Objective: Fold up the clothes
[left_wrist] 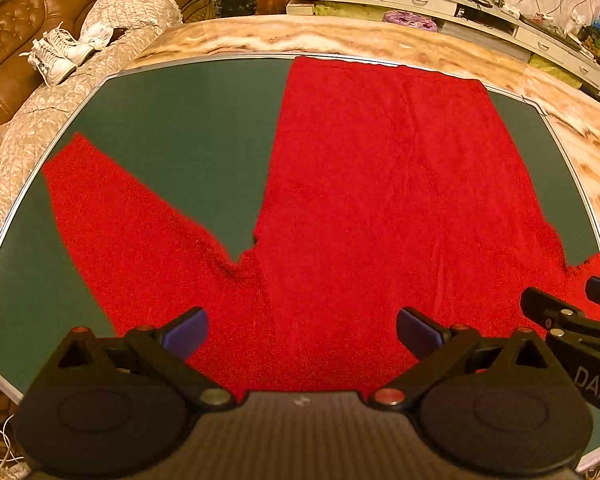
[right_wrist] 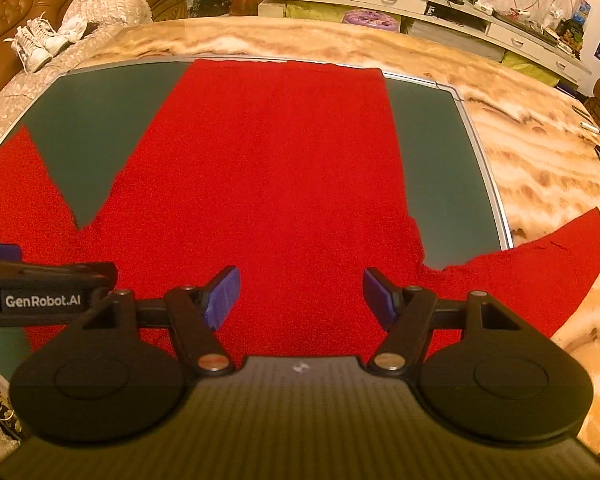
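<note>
A red long-sleeved sweater (left_wrist: 380, 184) lies flat on the dark green mat (left_wrist: 180, 128), its hem at the far edge and its shoulders near me. Its left sleeve (left_wrist: 112, 224) spreads out to the left. Its right sleeve (right_wrist: 540, 252) runs off the mat onto the marble table. My left gripper (left_wrist: 302, 332) is open and empty above the near left part of the sweater. My right gripper (right_wrist: 300, 296) is open and empty above the near right part. The right gripper's fingers (left_wrist: 556, 312) show at the right edge of the left wrist view.
The mat lies on a marble-patterned table (right_wrist: 520, 140). A brown leather sofa (left_wrist: 16, 36) with a cream cover and white shoes (left_wrist: 56, 56) stands at the far left. A white shelf unit (left_wrist: 440, 0) with clutter runs along the back wall.
</note>
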### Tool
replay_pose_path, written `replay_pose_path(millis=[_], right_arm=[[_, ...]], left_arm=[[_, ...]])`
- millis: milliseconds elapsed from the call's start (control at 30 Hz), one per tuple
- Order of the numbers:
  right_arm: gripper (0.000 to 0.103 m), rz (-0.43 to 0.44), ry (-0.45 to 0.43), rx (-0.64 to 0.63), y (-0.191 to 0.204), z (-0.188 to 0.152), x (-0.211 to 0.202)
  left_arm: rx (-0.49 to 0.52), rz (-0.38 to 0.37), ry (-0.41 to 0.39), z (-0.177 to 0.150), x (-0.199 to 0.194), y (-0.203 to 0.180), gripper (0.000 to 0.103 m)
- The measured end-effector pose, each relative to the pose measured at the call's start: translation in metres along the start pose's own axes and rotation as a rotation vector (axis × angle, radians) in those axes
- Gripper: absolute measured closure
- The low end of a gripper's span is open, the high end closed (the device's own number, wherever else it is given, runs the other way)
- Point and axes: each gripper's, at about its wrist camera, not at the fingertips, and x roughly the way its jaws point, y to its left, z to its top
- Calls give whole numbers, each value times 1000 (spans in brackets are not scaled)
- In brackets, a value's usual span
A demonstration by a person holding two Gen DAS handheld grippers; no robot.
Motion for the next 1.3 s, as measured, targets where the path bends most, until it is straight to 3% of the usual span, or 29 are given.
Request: replay_pose_path(millis=[667, 1300], right_arm=[[27, 18, -10, -25, 14, -41, -28], [27, 24, 1, 45, 7, -74, -43]], left_arm=[[-6, 1, -38, -46, -26, 5, 0], [-23, -34, -80, -91, -47, 7, 0]])
